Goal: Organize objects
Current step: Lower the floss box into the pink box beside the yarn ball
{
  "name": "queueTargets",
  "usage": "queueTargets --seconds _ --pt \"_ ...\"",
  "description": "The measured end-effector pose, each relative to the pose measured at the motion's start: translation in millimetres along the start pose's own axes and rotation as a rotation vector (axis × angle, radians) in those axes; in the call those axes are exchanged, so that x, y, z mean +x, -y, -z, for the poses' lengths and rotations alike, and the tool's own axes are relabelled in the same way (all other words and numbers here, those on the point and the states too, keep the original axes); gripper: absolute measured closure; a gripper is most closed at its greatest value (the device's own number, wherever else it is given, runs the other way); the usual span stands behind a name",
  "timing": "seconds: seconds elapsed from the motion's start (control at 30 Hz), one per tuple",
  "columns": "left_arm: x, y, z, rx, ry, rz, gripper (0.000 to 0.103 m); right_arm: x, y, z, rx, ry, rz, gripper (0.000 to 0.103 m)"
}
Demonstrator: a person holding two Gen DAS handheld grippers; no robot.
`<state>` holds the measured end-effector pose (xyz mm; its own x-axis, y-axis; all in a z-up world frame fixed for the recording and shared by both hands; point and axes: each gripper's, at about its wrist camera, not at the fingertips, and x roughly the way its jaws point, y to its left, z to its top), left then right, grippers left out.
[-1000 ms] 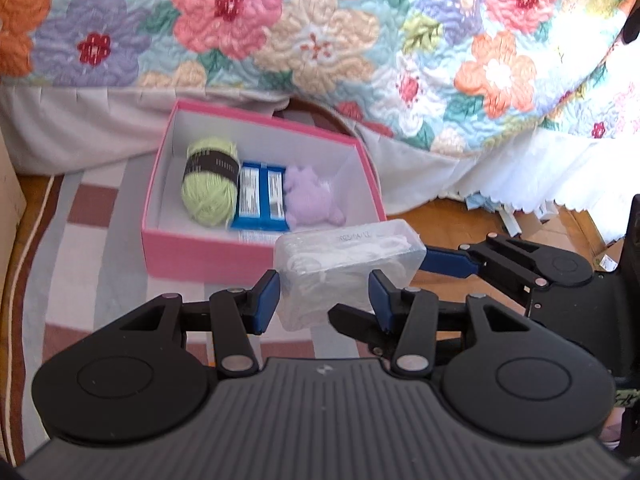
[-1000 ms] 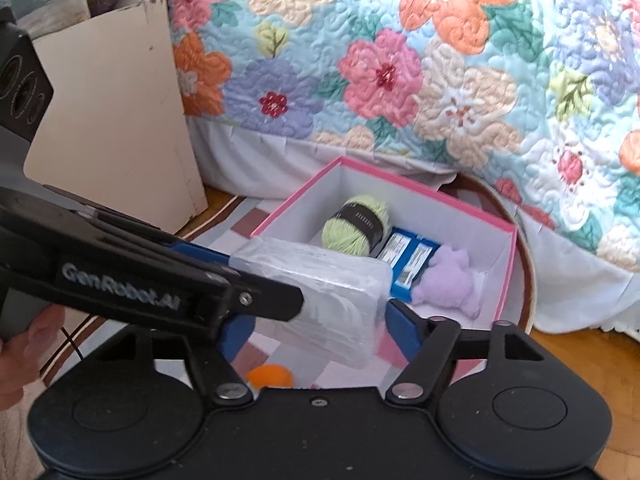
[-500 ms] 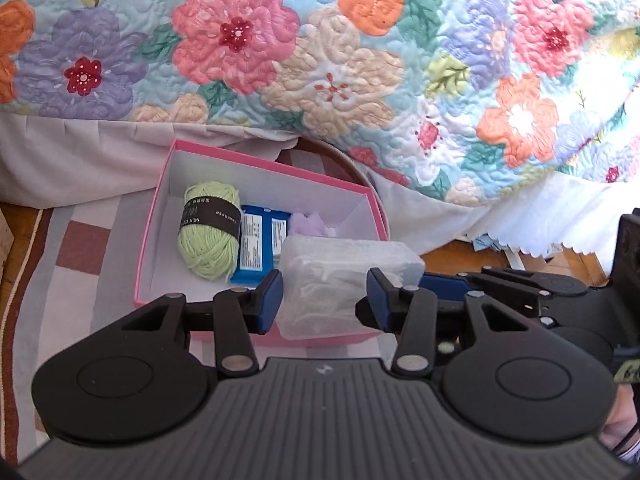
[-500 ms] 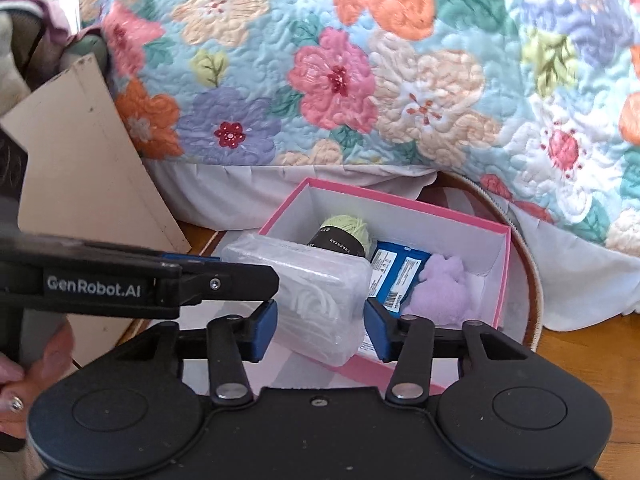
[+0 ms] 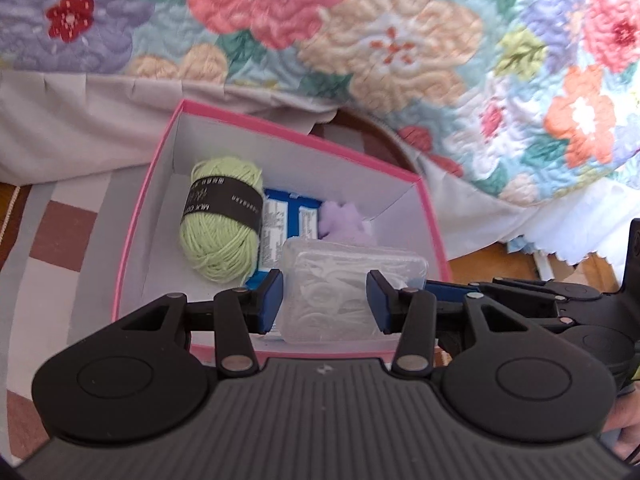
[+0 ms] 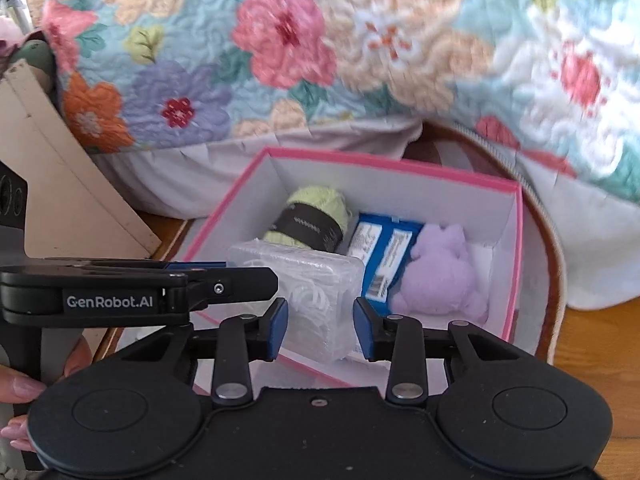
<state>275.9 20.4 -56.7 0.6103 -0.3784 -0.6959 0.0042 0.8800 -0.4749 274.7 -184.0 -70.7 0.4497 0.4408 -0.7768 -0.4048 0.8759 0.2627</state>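
A clear plastic case [image 5: 340,280] of white loops hangs over the near right part of the pink box [image 5: 280,128]. My left gripper [image 5: 326,304] is shut on it, a blue pad against each side. From the other side, my right gripper [image 6: 320,328] has its jaws closing, and its pads touch the case [image 6: 304,276]. Inside the box [image 6: 400,164] lie a green yarn ball [image 5: 220,224], a blue packet [image 5: 288,216] and a purple plush [image 6: 444,272]. The case hides part of the packet and plush in the left wrist view.
A floral quilt [image 5: 360,40] and grey bed skirt [image 5: 80,128] hang close behind the box. The box stands on a striped rug [image 5: 60,232]. A beige board [image 6: 60,184] leans at the left. A brown round rim [image 6: 556,240] curves behind the box. Someone's fingers [image 6: 20,388] grip the left handle.
Both grippers carried the clear case forward and down, from in front of the pink box to over its near side. The right jaws narrowed onto the case.
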Motion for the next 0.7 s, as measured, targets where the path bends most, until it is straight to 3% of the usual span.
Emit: queueTargets --seconds 0.57,0.7 --pt "55 -14 -1 0.046 -0.065 -0.073 0.072 63 36 12 0.120 -0.084 -0.023 0.063" --pt "61 -17 2 0.036 -0.088 -0.068 0.073 70 29 14 0.051 -0.079 0.029 0.063"
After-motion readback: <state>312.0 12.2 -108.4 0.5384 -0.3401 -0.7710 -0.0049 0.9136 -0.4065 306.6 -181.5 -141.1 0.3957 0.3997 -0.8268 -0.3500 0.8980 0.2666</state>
